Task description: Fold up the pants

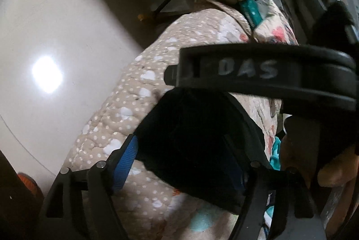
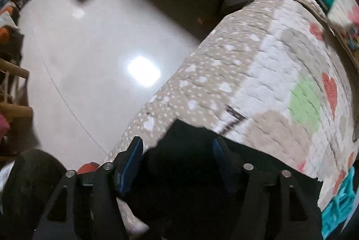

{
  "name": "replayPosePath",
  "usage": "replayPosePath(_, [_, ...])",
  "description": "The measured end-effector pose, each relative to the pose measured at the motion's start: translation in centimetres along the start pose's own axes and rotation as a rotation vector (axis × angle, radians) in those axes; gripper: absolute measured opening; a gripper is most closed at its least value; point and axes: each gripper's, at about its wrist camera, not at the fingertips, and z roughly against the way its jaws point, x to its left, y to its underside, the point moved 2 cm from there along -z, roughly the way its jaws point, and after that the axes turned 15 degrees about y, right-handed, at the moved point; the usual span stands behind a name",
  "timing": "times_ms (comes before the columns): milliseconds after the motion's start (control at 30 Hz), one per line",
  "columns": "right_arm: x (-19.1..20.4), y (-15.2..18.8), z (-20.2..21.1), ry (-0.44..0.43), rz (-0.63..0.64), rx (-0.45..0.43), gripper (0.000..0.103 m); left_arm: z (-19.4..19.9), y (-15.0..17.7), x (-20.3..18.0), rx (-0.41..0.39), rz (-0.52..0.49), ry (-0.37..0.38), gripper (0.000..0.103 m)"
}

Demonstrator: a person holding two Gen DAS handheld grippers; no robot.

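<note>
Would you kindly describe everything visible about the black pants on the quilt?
The black pants are a dark, soft-looking fabric, too dark to show seams or folds. They lie on the patterned quilt near its edge by the floor. In the left wrist view one corner sits between the open blue pads of the left gripper; the right wrist view shows the fabric beneath the open right gripper. Neither gripper visibly pinches it.
</note>
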Motion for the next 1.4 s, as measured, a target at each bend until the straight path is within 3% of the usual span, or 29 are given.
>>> replayPosePath(133, [1.2,-0.7,-1.4,0.061,0.04,0.06,0.071,-0.3,-0.2,-0.7,0.052,-0.061,-0.049,0.059])
replayPosePath(167, [1.8,-0.6,-1.4,0.098,0.076,0.057,0.064,-0.4,-0.1,-1.0,0.061,-0.085,-0.066,0.052])
replayPosePath(200, [2.0,-0.6,-1.4,0.132,0.09,0.056,0.048,-0.5,-0.1,-1.3,0.069,-0.103,-0.071,0.048])
replayPosePath(267, [1.9,-0.5,-0.9,0.125,0.078,0.053,0.033,-0.4,-0.1,-1.9,0.088,-0.126,-0.033,0.023])
replayPosePath(367, [0.7,0.2,0.5,0.078,0.024,0.03,0.024,-0.2,0.1,-3.1,0.116,-0.158,-0.002,0.014])
replayPosePath(600, [-4.2,4.2,4.3,-0.037,-0.126,-0.085,0.023,0.4,1.0,-7.6,0.151,-0.191,0.09,0.014])
replayPosePath(767, [-10.8,8.3,6.1,-0.103,-0.272,-0.145,0.023,-1.8,3.0,-12.2,0.206,-0.283,0.094,0.014])
replayPosePath(1033, [-20.9,17.5,2.3,-0.188,-0.496,-0.125,0.025,-7.2,9.4,-17.0,0.359,-0.463,0.077,0.015])
replayPosePath(1100, [-22.5,19.8,0.6,-0.179,-0.535,-0.087,0.028,-7.3,10.5,-17.7,0.403,-0.484,0.101,0.015])
replayPosePath(1167, [-24.4,22.3,-1.3,-0.074,-0.579,-0.016,0.038,-6.7,10.9,-17.8,0.428,-0.5,0.114,0.02])
replayPosePath(1233, [-26.0,24.1,-2.0,0.007,-0.628,0.013,0.041,-5.8,10.8,-17.6,0.425,-0.506,0.116,0.028])
replayPosePath(1300, [-27.4,25.6,-1.3,0.022,-0.685,-0.027,0.041,-4.5,10.0,-16.9,0.387,-0.497,0.092,0.033])
replayPosePath(1400, [-27.8,26.0,1.0,-0.045,-0.74,-0.153,0.041,-4.3,8.2,-14.8,0.338,-0.402,0.036,0.035])
